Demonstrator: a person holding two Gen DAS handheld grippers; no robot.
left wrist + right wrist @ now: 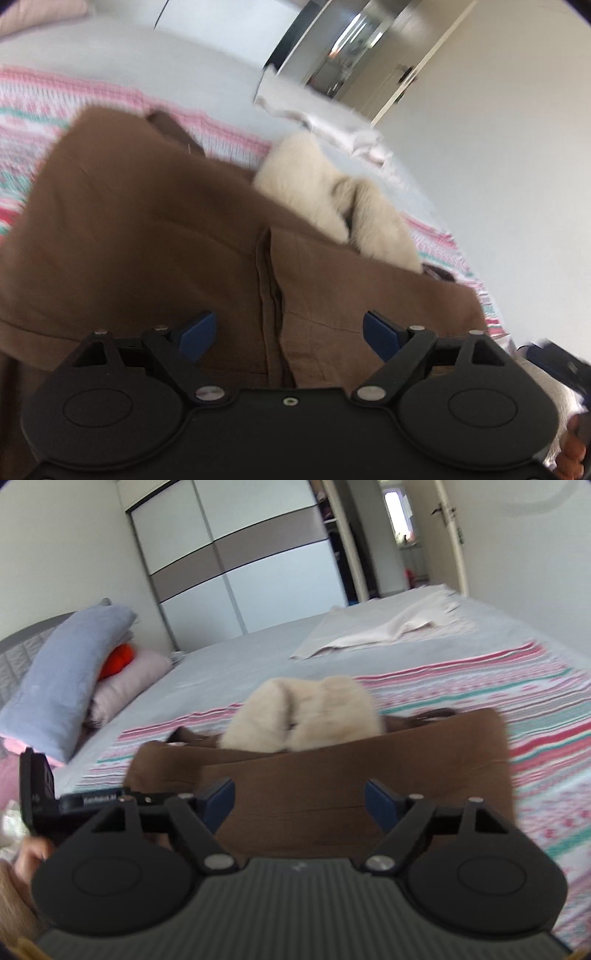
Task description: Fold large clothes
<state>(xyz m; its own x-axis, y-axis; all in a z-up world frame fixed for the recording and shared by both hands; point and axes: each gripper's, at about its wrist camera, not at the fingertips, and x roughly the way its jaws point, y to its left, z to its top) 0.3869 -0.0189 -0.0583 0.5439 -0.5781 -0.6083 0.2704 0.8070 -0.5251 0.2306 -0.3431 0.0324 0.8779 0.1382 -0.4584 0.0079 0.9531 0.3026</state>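
A brown coat (147, 221) with a cream fur collar (321, 184) lies folded on a pink-and-green striped blanket (29, 103) on the bed. My left gripper (290, 332) hovers over the coat's front seam, blue pads well apart and pressing on nothing. In the right wrist view the coat (332, 760) is a thick folded bundle, with the fur collar (303, 716) behind it. My right gripper (299, 803) stands open just above the coat's near edge, holding nothing. The views are blurred.
The striped blanket (535, 709) covers a grey bed sheet (240, 657). A pale folded cloth (388, 627) lies farther back. Pillows (70, 672) are stacked at the left, a sliding wardrobe (240, 565) and an open doorway (402, 535) beyond. A hand (33, 853) holds the other gripper's body (40, 794).
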